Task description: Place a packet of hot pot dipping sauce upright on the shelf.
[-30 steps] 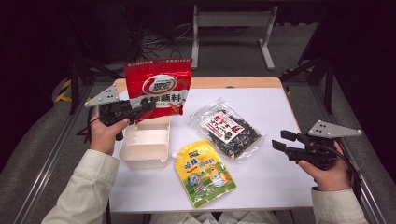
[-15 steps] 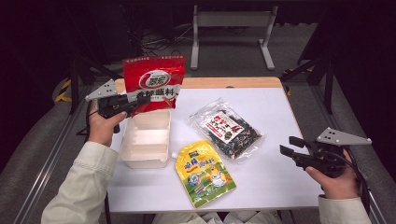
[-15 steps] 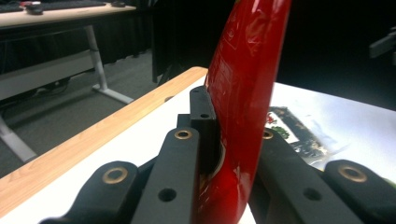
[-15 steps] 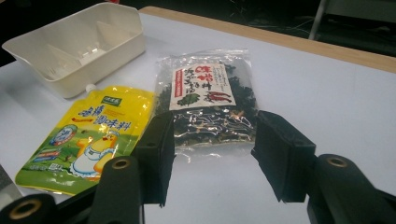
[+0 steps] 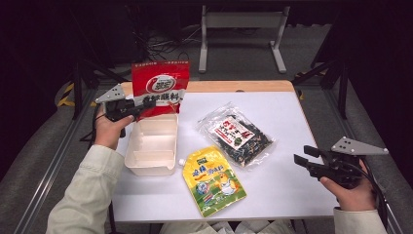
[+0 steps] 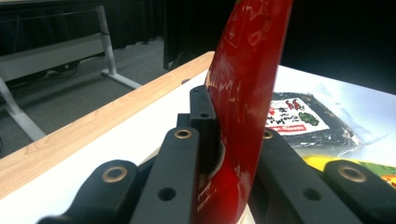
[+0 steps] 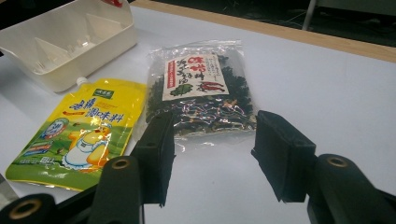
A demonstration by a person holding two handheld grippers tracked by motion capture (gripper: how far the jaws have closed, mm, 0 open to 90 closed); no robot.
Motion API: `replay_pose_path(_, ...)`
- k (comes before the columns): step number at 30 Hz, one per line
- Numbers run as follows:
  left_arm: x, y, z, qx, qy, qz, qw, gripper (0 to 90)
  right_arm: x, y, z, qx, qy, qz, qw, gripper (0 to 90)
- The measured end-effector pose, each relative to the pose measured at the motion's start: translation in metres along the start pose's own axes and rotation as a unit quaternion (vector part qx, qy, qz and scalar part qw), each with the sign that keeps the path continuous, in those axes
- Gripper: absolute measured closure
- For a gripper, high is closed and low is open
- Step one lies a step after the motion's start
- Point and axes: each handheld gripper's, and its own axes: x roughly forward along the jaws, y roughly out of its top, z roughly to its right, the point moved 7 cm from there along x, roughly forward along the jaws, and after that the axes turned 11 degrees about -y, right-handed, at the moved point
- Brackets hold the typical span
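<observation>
High view had the left gripper (image 5: 146, 104) up at the far left of the white table (image 5: 292, 126), its jaws clamped on the lower edge of a glossy red plastic snack bag (image 5: 160, 87) with a white oval label, and the bag stood upright above the jaws. Just below that gripper sat a cream plastic divided box (image 5: 152, 145), open-topped, with the bag hanging over its far end. Left gripper view confirmed the pinch: both black jaws pressed flat against the red film (image 6: 243, 93), which rose edge-on between them. Over on the other side, the right gripper (image 5: 299, 161) hovered low at the near right edge, jaws spread and holding nothing. Right gripper view showed its jaws parted (image 7: 212, 154), and just ahead of them lay a clear packet of dark dried seaweed (image 7: 201, 88), while a yellow spouted pouch (image 7: 79, 130) with a cartoon figure lay to their left.
</observation>
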Motion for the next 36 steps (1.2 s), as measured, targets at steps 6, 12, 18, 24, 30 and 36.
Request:
replay_pose_path(6, 0.005, -0.007, -0.007, -0.008, 0.013, -0.013, 0.9998, 86.5, 0.001, -0.001, -0.001, -0.003, 0.002, -0.001, 1.0, 47.5)
replay_pose_path(12, 0.006, -0.011, -0.012, -0.006, 0.027, -0.032, 0.9991, 86.6, 0.002, -0.001, -0.001, -0.003, 0.003, -0.002, 1.0, 47.5)
replay_pose_path(18, 0.012, -0.016, -0.016, -0.001, 0.034, -0.047, 0.9983, 86.5, 0.003, -0.001, -0.003, -0.005, 0.006, -0.003, 1.0, 47.4)
replay_pose_path(24, 0.013, -0.018, -0.018, 0.007, 0.047, -0.059, 0.9971, 86.6, 0.002, -0.001, -0.003, -0.002, 0.006, -0.002, 1.0, 46.6)
replay_pose_path(30, 0.015, -0.024, -0.021, 0.006, 0.048, -0.076, 0.9959, 86.5, 0.003, -0.002, -0.003, -0.004, 0.007, -0.001, 1.0, 46.3)
replay_pose_path(36, 0.019, -0.028, -0.026, 0.007, 0.05, -0.076, 0.9958, 86.3, 0.003, -0.002, -0.004, -0.006, 0.008, -0.002, 1.0, 46.2)
